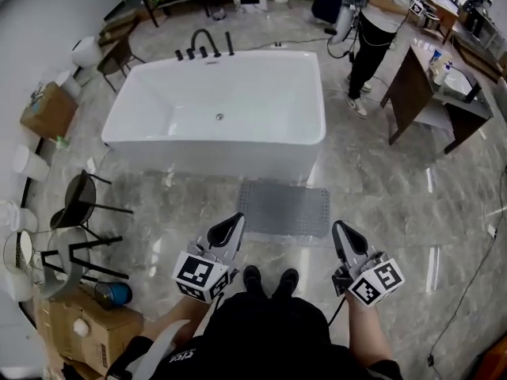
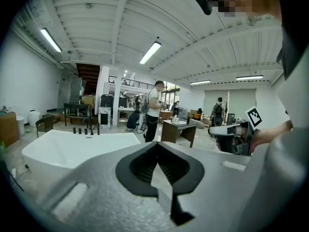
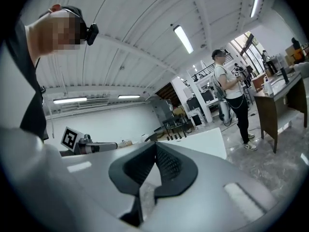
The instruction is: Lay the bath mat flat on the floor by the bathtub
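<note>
I see the bath mat point(image 1: 283, 209), grey and dotted, lying flat on the marble floor point(image 1: 396, 204). Its long edge runs along the near wall of the white bathtub point(image 1: 214, 109), just beside it and toward the tub's right end. No corner looks folded or lifted from here.

Both tools are held up off the mat, in front of my operator's body, with the shoes point(image 1: 269, 278) showing between them just short of the mat's near edge. The left hand-held gripper point(image 1: 237, 220) has its jaws drawn together tip to tip with nothing pinched. In its own view only a sliver of floor and mat shows through the gap below the tips. The right hand-held gripper point(image 1: 340, 228) is the same: jaws closed on each other, carrying nothing.

Black tap fittings point(image 1: 203, 47) stand on the tub's far rim. Beyond the tub's right corner another person point(image 1: 371, 34) stands next to a dark surface point(image 1: 420, 85).
</note>
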Available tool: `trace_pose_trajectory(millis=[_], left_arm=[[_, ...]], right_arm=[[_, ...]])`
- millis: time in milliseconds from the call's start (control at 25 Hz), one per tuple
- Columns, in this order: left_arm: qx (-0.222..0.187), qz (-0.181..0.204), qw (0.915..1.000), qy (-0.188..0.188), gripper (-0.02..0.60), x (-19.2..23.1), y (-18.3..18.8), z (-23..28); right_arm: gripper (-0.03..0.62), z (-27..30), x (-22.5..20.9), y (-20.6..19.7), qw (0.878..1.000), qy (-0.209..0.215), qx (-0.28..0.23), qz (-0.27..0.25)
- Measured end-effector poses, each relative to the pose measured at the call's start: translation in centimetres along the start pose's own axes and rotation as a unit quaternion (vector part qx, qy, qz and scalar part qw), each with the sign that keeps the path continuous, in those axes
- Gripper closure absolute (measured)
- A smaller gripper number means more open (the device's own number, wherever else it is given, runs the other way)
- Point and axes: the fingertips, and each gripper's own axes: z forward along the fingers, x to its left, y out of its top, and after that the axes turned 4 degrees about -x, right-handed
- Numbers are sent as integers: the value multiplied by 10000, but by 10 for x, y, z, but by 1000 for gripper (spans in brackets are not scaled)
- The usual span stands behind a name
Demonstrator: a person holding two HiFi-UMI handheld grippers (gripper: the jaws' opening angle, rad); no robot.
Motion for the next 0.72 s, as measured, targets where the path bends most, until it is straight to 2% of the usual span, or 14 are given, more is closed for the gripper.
trace_pose_trajectory(millis=[240, 520, 720], left_arm=[[100, 232, 9993, 280, 575, -1, 16, -31], [-117, 199, 9990, 378, 575, 3, 42, -49], [-342, 243, 9984, 384, 575, 7, 61, -61]], right_arm=[[594, 4, 40, 16, 9993, 261, 17, -268], [594, 9, 70, 34, 9984, 482, -112, -261], [594, 10, 98, 43, 9963, 690, -145, -491]])
